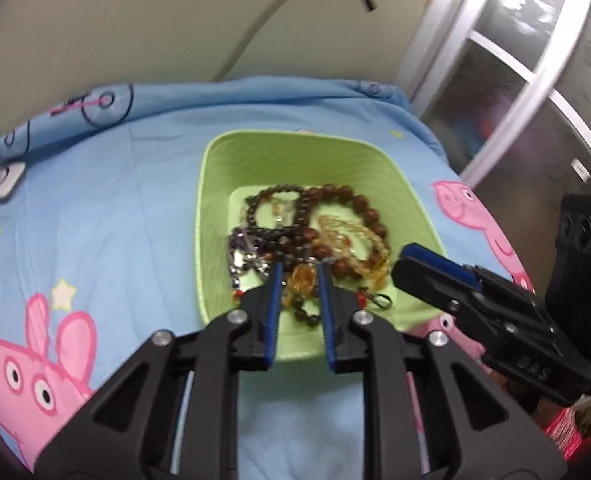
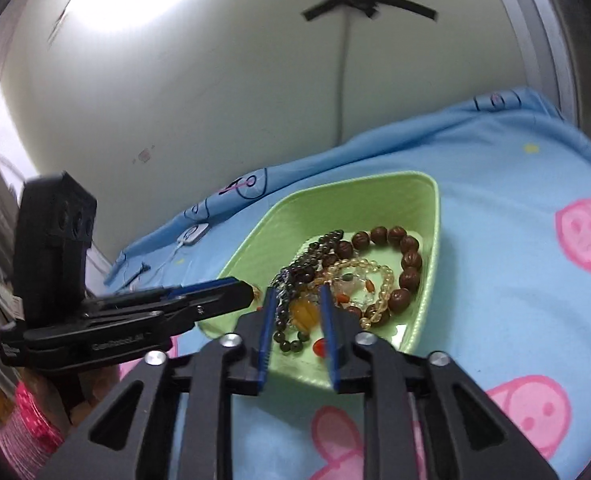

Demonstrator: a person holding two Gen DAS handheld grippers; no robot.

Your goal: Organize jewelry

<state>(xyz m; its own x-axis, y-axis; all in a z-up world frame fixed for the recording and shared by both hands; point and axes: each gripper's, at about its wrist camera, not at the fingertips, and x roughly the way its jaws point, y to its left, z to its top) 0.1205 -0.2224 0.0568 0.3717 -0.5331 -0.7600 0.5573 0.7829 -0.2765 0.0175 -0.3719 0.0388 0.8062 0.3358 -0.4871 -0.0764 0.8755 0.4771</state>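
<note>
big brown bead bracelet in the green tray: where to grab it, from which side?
Likely best at the far arc of the big brown bead bracelet, beside the green tray wall, coming from above. There the beads lie alone on the tray floor; the near arc is tangled with the yellow bead strand. Pinch across one bead so the loop lifts free.

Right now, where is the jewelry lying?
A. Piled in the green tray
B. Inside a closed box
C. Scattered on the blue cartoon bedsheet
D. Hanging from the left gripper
A: the beaded bracelets lie heaped in the green tray on the blue cartoon bedsheet, and neither gripper holds any.
</note>
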